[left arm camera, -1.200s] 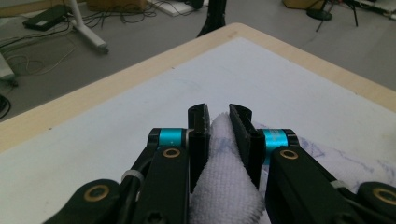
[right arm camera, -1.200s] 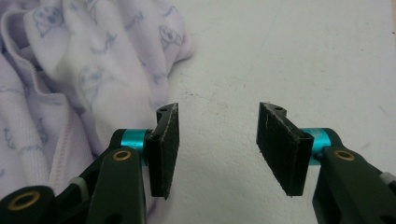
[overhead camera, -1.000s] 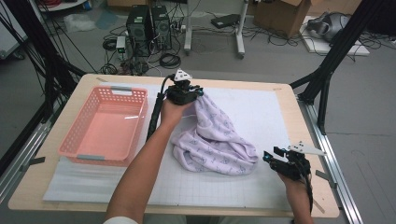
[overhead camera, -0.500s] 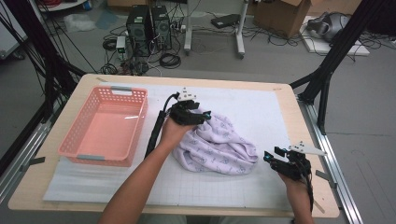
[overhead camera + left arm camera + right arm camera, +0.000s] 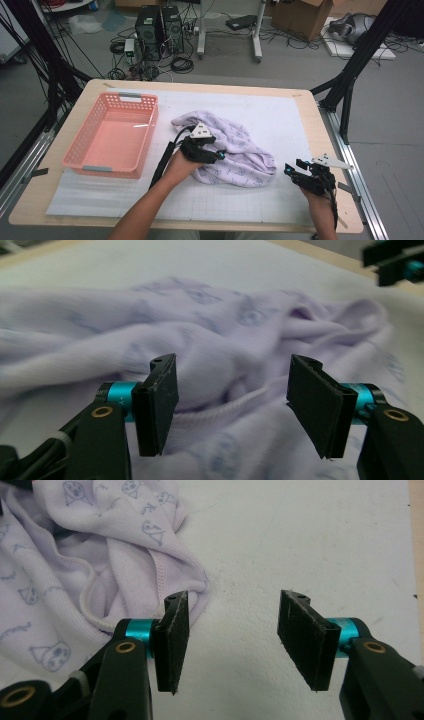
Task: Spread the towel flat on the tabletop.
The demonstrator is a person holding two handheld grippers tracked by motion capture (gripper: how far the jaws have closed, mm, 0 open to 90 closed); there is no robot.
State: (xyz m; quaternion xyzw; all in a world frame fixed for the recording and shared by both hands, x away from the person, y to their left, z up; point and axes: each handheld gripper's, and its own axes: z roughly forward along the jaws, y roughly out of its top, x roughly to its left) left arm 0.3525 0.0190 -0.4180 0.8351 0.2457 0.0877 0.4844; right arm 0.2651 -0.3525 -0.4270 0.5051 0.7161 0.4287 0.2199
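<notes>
High view: the lilac printed garment point(image 5: 227, 150) lies crumpled on the white mat point(image 5: 280, 112) at the middle of the table, right of the pink basket point(image 5: 112, 136). The left gripper point(image 5: 218, 155) sits over its near left part; its jaws have just been opening and now stand wide, with a ribbed hem between them but not pinched. The right gripper point(image 5: 291, 170) waits near the garment's right edge, jaws apart over bare mat, holding nothing. Likely faults: closing on several stacked folds instead of one hem, so the cloth lifts as a bundle; or a shallow bite that slips off the thin knit.
</notes>
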